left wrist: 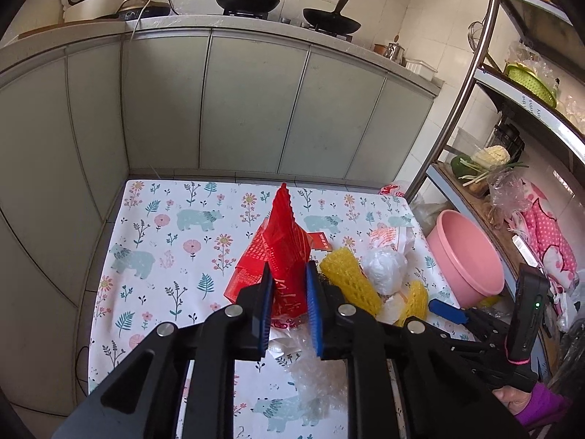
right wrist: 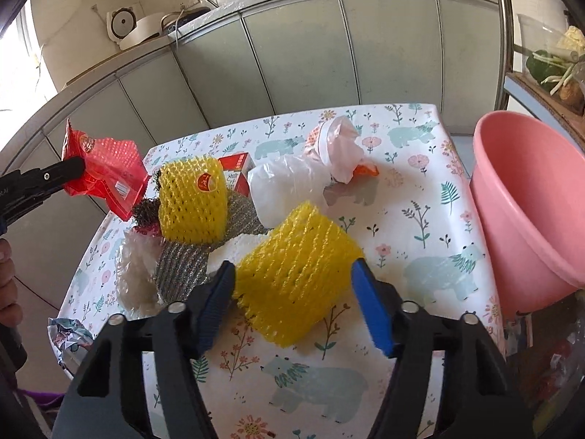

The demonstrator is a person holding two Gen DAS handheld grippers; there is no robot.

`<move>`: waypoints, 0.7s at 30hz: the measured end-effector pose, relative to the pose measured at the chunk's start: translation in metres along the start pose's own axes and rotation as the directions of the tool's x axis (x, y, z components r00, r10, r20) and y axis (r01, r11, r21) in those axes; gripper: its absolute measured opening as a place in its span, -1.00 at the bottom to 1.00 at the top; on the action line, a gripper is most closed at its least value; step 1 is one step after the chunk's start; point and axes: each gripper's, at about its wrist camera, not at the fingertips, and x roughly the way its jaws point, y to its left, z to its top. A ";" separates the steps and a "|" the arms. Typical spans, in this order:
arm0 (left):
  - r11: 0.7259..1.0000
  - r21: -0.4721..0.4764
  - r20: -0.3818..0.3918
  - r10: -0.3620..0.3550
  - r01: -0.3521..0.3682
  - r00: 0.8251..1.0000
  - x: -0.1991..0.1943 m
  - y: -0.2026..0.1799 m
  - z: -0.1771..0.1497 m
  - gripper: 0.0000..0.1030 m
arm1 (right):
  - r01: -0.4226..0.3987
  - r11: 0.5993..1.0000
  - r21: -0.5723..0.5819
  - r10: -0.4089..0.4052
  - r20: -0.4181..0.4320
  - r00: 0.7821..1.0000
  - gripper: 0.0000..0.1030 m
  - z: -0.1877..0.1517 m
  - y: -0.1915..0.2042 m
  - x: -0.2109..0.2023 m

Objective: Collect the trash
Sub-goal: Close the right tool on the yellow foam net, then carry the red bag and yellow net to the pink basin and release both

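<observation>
The right gripper (right wrist: 292, 303) straddles a yellow foam net (right wrist: 296, 274) beside a pink basin (right wrist: 530, 197).

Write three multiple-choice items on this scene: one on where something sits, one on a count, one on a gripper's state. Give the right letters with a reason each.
1. Where is the pink basin?
A. On the stove
B. Past the table's right edge
C. In the middle of the table

2. How many yellow foam nets are on the table?
A. One
B. Two
C. Four

3. What is the left gripper doing?
A. Clamping the red wrapper
B. Standing open over bare cloth
C. Holding a white bag

Answers:
1 B, the basin stands beyond the tablecloth's right edge in the right wrist view.
2 B, one net lies farther back and another lies between the right gripper's fingers.
3 A, its blue pads press on the wrapper, which is lifted clear of the table.
</observation>
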 end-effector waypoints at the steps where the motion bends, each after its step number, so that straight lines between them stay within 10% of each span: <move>1: 1.000 0.001 0.004 0.002 -0.002 1.000 -0.002 0.000 0.000 -0.69 | -0.007 1.000 0.005 0.007 -0.007 1.000 0.00 -0.001 -0.001 0.000; 7: 1.000 0.005 0.020 0.001 -0.001 1.000 -0.009 -0.001 0.002 -0.69 | -0.038 0.999 0.031 0.038 -0.005 0.999 -0.61 -0.004 -0.005 -0.006; 21: 0.991 0.091 0.095 -0.104 0.096 0.990 -0.021 -0.059 0.024 -0.69 | 0.021 0.999 0.025 -0.026 0.211 0.977 -0.75 0.008 -0.026 -0.073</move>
